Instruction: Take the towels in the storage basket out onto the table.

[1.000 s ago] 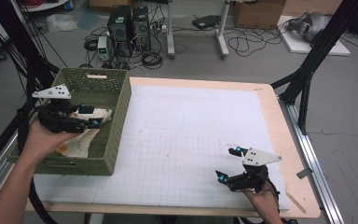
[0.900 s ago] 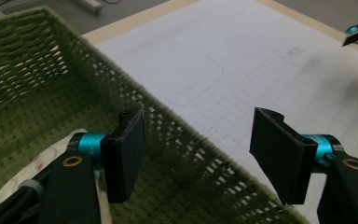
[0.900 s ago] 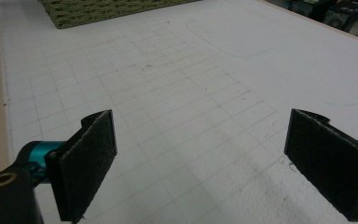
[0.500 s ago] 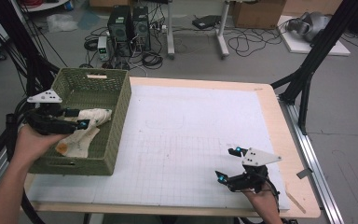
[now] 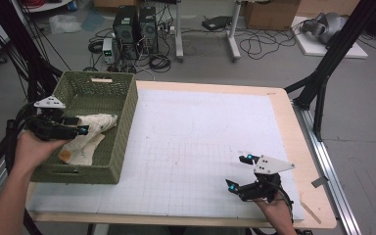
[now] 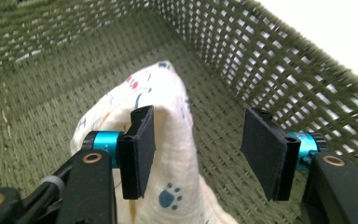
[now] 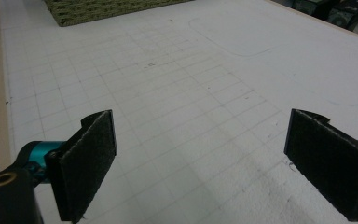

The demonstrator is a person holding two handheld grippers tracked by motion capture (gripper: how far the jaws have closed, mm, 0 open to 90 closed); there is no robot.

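Observation:
A green woven basket (image 5: 127,117) stands on the left part of the table. Inside it lies a crumpled white cloth (image 5: 90,132) with paw prints. My left gripper (image 5: 78,125) hovers over the basket's left side, open, and points right at the cloth. In the left gripper view the cloth (image 6: 172,140) rises in a fold beside the left jaw of the gripper (image 6: 196,144), with the basket wall (image 6: 284,70) behind; the jaws stand wide apart and do not pinch it. My right gripper (image 5: 239,171) rests open near the front right edge, over bare white mat (image 7: 191,70), gripper (image 7: 200,163) holding nothing.
The white gridded mat (image 5: 200,137) covers the wooden table top. A black stand leg (image 5: 318,83) meets the far right corner. Computer towers (image 5: 134,24) and cables lie on the floor beyond the table. The basket's edge (image 7: 102,9) shows far off in the right gripper view.
My left gripper has drawn back leftward over the basket, leaving the cloth lying inside. The right gripper has not moved.

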